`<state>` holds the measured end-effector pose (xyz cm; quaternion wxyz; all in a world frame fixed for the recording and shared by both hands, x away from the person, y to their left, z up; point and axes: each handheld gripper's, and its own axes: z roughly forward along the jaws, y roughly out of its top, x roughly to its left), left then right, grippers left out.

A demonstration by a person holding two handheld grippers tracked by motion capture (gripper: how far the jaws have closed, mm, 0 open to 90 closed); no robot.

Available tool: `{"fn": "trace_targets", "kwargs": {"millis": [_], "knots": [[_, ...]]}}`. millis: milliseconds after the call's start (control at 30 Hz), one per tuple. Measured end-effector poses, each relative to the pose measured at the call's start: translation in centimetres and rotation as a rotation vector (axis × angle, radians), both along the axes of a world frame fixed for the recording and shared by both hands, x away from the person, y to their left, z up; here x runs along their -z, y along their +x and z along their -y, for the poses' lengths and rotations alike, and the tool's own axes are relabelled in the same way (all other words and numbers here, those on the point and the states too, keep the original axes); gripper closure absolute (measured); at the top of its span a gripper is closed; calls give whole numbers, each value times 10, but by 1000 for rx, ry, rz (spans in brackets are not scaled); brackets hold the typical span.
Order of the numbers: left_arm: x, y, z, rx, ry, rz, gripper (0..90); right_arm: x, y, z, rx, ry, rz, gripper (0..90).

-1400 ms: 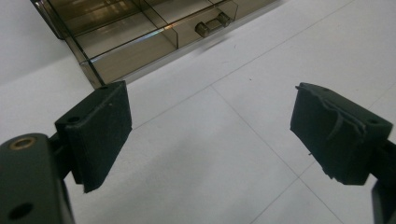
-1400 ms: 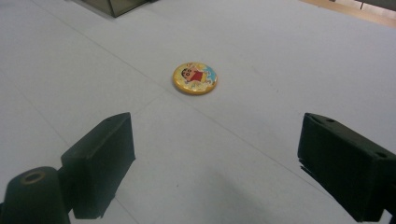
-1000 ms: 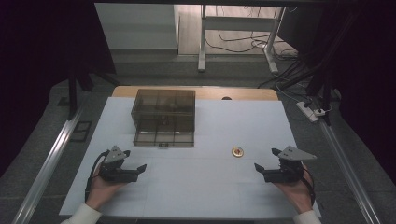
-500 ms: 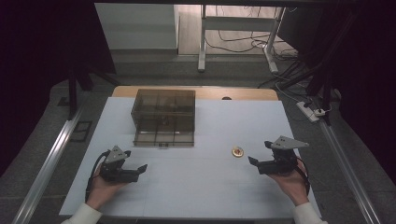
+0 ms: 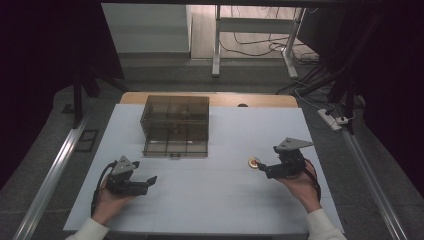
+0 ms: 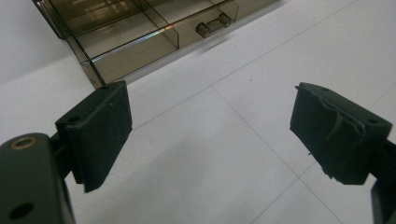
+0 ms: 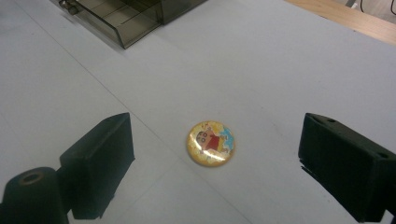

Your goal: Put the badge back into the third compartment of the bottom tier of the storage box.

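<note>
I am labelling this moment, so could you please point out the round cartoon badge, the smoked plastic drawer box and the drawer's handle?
round cartoon badge [image 7: 211, 143]: right gripper view, centre of its printed face.
smoked plastic drawer box [image 5: 176, 107]: high view, its top panel.
drawer handle [image 6: 213, 25]: left gripper view, middle of the clear bar.

A small round yellow pin badge [image 7: 210, 143] with a glossy face and a cartoon figure in red printed on it is lying flat, face up, on the white table, right of the table's middle in the high view [image 5: 254, 162]. A smoky brown, see-through plastic drawer box [image 5: 175, 126] is standing upright well apart from it toward the far left, showing inner dividers and a small clear bar handle [image 6: 213, 25] low on its front.
</note>
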<state>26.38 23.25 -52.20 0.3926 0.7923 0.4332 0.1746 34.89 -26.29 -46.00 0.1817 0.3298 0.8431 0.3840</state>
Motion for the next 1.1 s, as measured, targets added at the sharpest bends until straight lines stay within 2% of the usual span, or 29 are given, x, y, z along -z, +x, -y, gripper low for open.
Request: {"fn": "trace_targets", "kwargs": {"millis": [100,267,567,1100], "knots": [[1,1,1,2,2,-3,128,2,2,-2,0,4,-9,103],[1,0,2,6,5,-5,127,5,9,-8,-2,-22,-27,104],[1,1,2,6,8,-7,127,7,20,-16,-5,-40,-51,105],[0,0,1,2,6,-6,126,19,38,-31,-14,-83,-135,123]]}}
